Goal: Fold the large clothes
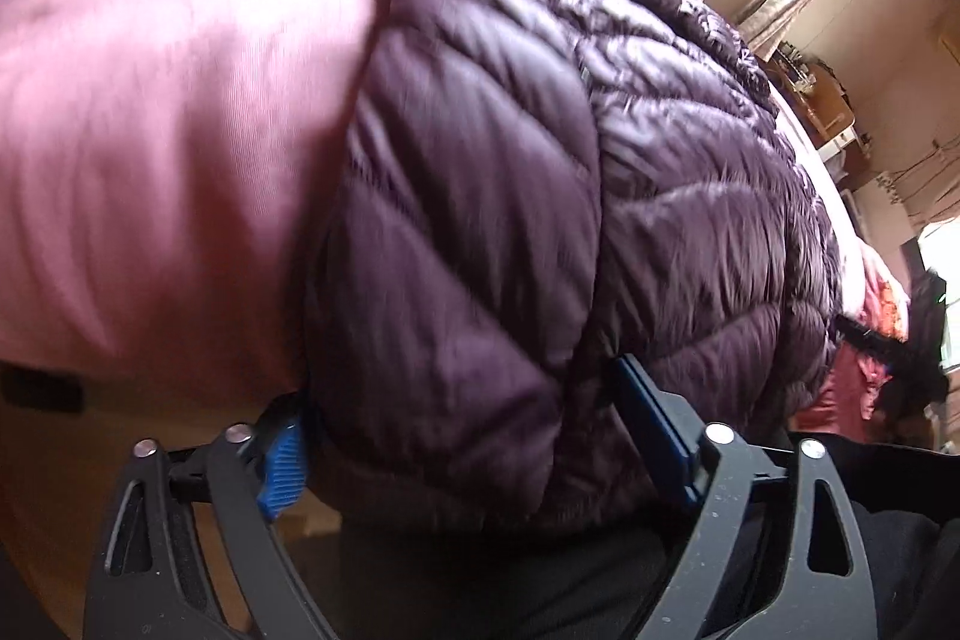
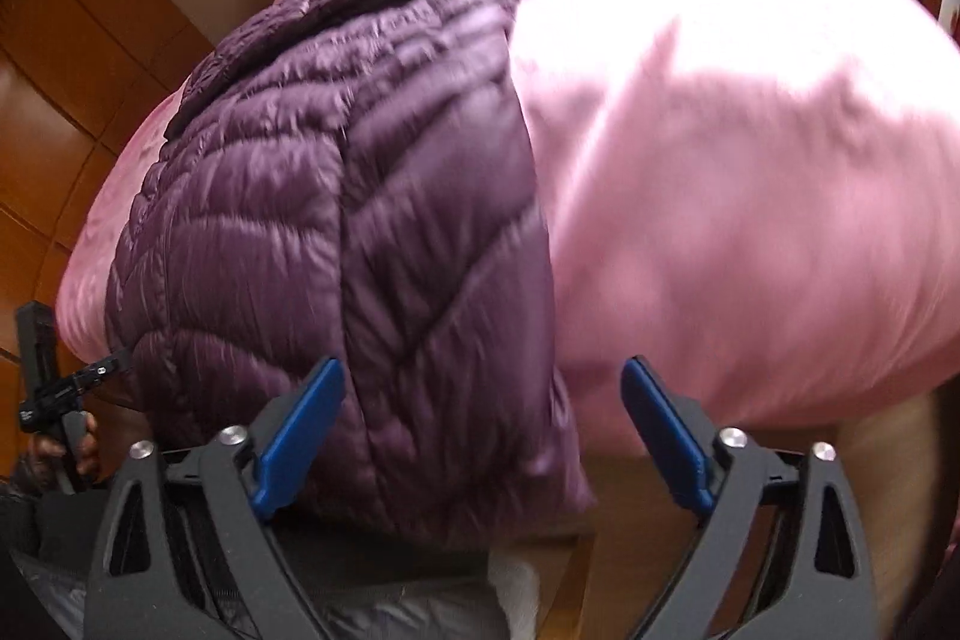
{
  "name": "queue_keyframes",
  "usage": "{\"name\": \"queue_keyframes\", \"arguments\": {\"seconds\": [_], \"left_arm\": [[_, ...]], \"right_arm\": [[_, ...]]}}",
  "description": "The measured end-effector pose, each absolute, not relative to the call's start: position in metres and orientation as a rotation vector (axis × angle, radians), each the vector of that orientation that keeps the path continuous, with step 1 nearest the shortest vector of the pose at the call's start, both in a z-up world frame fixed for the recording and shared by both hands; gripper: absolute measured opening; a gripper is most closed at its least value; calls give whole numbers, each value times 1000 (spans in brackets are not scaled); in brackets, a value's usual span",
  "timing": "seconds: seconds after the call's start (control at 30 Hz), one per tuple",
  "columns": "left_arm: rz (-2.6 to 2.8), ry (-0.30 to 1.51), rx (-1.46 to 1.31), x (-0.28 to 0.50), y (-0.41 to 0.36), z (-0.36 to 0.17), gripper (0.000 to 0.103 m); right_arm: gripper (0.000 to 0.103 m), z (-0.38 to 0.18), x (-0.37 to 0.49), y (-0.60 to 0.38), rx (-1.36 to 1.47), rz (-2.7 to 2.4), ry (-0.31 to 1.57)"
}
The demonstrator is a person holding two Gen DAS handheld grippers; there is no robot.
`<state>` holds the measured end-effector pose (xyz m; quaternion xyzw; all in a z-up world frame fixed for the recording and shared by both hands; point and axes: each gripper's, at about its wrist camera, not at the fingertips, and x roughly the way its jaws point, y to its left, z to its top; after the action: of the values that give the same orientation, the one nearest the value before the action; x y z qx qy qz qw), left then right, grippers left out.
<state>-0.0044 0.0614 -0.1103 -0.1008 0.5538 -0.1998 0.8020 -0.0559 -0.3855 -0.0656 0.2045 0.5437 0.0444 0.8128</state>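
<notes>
Purple puffer jacket fills left of bed; pink bedspread bare to right.

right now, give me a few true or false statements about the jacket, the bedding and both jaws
1. The purple quilted jacket lies on pink bedding. True.
2. The jaws of the right gripper are pinched fully shut. False: they stand wide apart, with the jacket's hem between them.
3. The jacket is bright yellow. False: it is dark purple.
4. The jaws of the left gripper stand either side of a bulge of jacket. True.
5. The other gripper shows at the left edge of the right wrist view. True.
</notes>
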Motion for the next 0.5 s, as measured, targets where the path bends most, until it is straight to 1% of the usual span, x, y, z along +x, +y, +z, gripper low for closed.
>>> {"name": "queue_keyframes", "arguments": {"seconds": [0.03, 0.07, 0.1, 0.13, 0.17, 0.2, 0.23, 0.27, 0.3, 0.4, 0.5], "left_arm": [[-440, 1199, -239, -4, 63, -113, 79], [-449, 1205, -256, -3, 63, -113, 73], [-461, 1210, -271, -3, 64, -114, 70], [-472, 1213, -281, -3, 63, -114, 60], [-500, 1219, -295, -4, 62, -114, 43], [-520, 1220, -300, -5, 60, -111, 36], [-538, 1216, -299, -6, 58, -109, 23], [-555, 1210, -297, -7, 57, -105, 16], [-579, 1202, -308, -7, 58, -99, 12], [-654, 1150, -379, -7, 66, -76, 9], [-745, 1049, -458, -5, 76, -41, 9]], "right_arm": [[81, -72, -60, -385, 465, 115, 1183], [76, -77, -62, -383, 493, 143, 1196], [72, -82, -63, -381, 511, 168, 1205], [69, -84, -63, -377, 515, 184, 1213], [62, -86, -63, -373, 512, 202, 1219], [51, -85, -62, -368, 508, 227, 1226], [45, -83, -61, -364, 502, 243, 1231], [32, -78, -61, -361, 495, 264, 1232], [24, -71, -60, -357, 484, 288, 1229], [21, -37, -58, -350, 484, 374, 1177], [19, 6, -54, -352, 550, 466, 1056]]}}
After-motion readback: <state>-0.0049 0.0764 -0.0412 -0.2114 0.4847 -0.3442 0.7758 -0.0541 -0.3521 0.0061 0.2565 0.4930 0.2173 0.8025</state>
